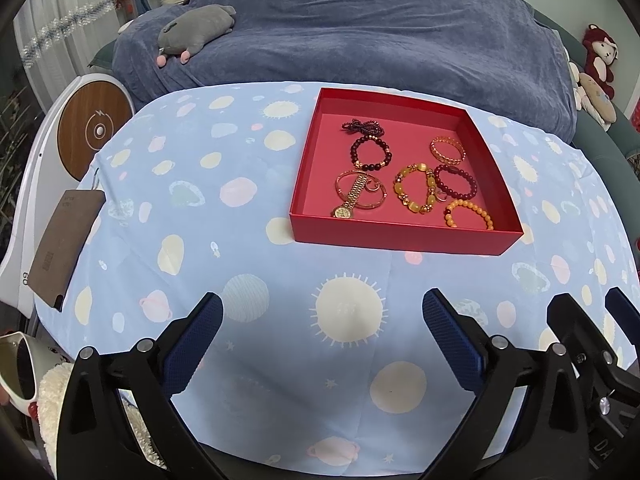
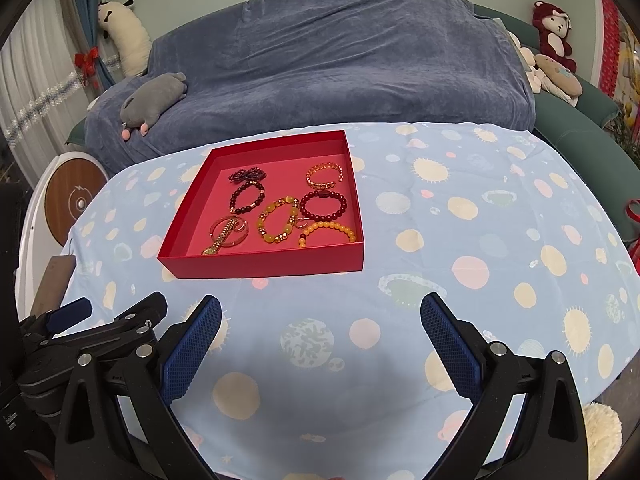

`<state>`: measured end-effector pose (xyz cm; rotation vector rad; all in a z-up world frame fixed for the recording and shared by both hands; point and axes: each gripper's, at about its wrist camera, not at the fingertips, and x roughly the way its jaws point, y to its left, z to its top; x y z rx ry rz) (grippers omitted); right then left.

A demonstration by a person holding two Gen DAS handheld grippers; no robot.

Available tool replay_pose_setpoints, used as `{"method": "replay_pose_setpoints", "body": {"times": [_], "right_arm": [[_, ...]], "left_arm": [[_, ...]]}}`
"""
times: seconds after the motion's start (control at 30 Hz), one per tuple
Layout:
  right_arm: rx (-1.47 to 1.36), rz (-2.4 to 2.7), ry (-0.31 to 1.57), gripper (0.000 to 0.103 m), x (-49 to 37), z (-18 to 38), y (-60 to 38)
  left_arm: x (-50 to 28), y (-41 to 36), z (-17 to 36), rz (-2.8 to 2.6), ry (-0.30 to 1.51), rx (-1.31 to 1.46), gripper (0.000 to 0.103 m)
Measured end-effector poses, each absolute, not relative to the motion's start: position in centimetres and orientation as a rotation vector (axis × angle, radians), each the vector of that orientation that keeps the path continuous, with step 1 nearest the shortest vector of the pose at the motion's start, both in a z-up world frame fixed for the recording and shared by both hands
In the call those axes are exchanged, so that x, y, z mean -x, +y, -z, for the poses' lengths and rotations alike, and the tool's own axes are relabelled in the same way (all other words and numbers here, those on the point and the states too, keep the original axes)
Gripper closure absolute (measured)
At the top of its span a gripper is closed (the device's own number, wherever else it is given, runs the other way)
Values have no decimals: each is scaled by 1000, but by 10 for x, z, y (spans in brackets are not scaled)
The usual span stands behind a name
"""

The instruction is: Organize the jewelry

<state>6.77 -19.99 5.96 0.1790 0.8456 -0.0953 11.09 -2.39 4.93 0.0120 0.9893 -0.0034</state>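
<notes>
Jewelry [image 1: 404, 176]: beaded bracelets, gold bangles and watch, loose inside shallow red box [image 1: 400, 238] on patterned cloth [image 1: 240, 208], well beyond left gripper [image 1: 322, 308] and right gripper [image 2: 320, 308], both spread wide, gripping nothing.

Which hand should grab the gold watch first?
Probably the left. Both the left gripper and right gripper hover open and empty, but the gold metal-band watch lies in the shallow red cardboard box's near-left corner, on the left gripper's side.
</notes>
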Motion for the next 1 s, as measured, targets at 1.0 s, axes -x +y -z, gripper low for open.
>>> {"method": "replay_pose_setpoints", "body": {"times": [1.0], "right_arm": [[-165, 98, 828, 7, -64, -67, -195]], "left_arm": [[-110, -23, -57, 9, 969, -18, 8]]}}
